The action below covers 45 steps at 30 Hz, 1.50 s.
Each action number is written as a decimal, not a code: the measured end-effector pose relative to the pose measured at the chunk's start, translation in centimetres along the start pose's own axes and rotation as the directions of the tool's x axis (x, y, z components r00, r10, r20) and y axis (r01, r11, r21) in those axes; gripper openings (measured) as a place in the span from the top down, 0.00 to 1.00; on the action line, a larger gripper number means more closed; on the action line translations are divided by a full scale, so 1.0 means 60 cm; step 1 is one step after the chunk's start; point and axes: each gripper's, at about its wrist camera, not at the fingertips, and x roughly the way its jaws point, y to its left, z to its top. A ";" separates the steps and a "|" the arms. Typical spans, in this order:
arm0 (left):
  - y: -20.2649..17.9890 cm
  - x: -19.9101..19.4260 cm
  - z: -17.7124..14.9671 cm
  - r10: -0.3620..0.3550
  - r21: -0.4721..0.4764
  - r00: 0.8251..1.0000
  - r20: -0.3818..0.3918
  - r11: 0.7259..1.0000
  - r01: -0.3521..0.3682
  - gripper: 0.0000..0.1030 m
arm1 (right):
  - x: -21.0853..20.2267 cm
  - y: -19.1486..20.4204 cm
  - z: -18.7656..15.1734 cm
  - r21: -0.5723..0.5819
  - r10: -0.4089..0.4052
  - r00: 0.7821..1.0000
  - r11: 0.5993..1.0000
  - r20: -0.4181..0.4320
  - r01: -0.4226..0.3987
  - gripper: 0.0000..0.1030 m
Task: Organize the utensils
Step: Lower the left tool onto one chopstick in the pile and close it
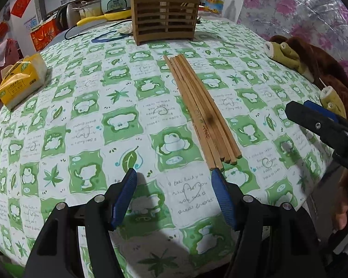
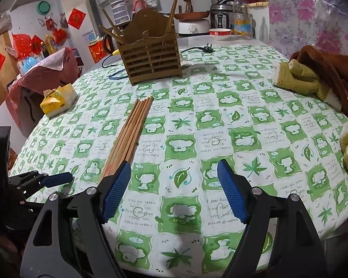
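Note:
Several wooden chopsticks (image 1: 201, 111) lie side by side on the green-and-white tablecloth, pointing toward a slatted wooden utensil holder (image 1: 165, 20) at the far side. The holder (image 2: 150, 58) has a few chopsticks standing in it. My left gripper (image 1: 174, 173) is open and empty, just in front of the near ends of the chopsticks. My right gripper (image 2: 174, 169) is open and empty, to the right of the chopsticks (image 2: 130, 134), whose near ends are hidden behind its left finger. It also shows in the left wrist view (image 1: 313, 120) at the right edge.
A yellow tissue pack (image 1: 23, 78) lies at the table's left. A brown and olive plush garment (image 2: 317, 76) lies at the right edge. A black cable and plug (image 2: 206, 47), a bottle (image 2: 240, 20) and cookers stand behind the holder. The table edge (image 2: 174, 271) is near me.

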 end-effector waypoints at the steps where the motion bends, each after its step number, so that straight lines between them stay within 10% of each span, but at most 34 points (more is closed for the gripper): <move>1: -0.001 0.000 0.000 -0.001 0.000 1.000 0.000 1.000 0.001 0.36 | 0.000 0.000 0.000 0.000 0.000 1.000 1.000 -0.001 0.000 0.27; 45: -0.022 0.024 0.021 0.092 0.040 0.995 0.026 0.995 -0.093 0.35 | 0.009 -0.002 -0.007 0.016 0.013 1.000 1.000 -0.026 -0.013 0.26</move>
